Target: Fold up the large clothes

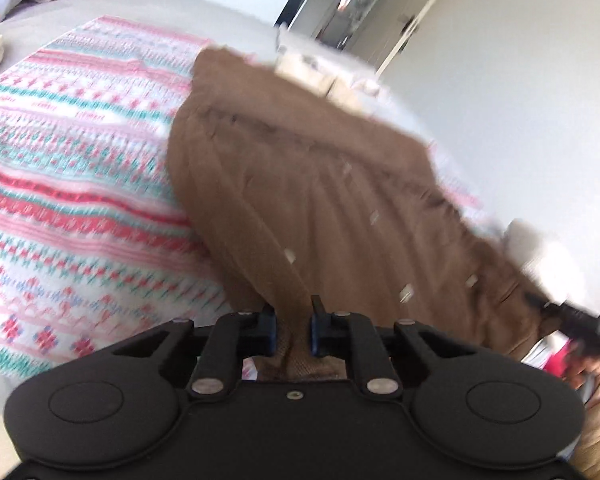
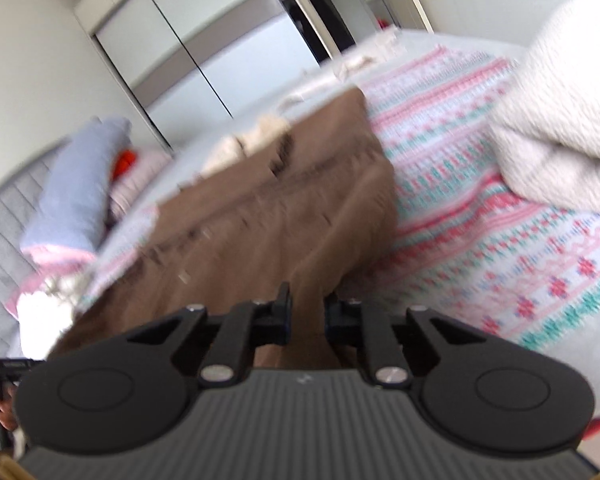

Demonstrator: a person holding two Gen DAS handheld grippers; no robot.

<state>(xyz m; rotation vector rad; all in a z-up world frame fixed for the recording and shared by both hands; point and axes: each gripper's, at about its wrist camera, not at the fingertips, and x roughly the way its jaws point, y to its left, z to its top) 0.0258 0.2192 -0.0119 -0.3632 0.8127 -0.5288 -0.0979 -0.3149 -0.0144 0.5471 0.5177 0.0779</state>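
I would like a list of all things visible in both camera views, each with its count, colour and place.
brown garment: one, brown, on the patterned blanket, near edge lifted by both grippers
patterned blanket: one, pink, teal and white, spread over the bed
bed: one, grey sheet, under everything
cream knitted blanket: one, cream, piled on the bed at right in the right wrist view
blue-grey pillow: one, at the headboard
wardrobe: one, white sliding doors, by the wall
left gripper: one, black, fingers shut on the garment
right gripper: one, black, fingers shut on the garment
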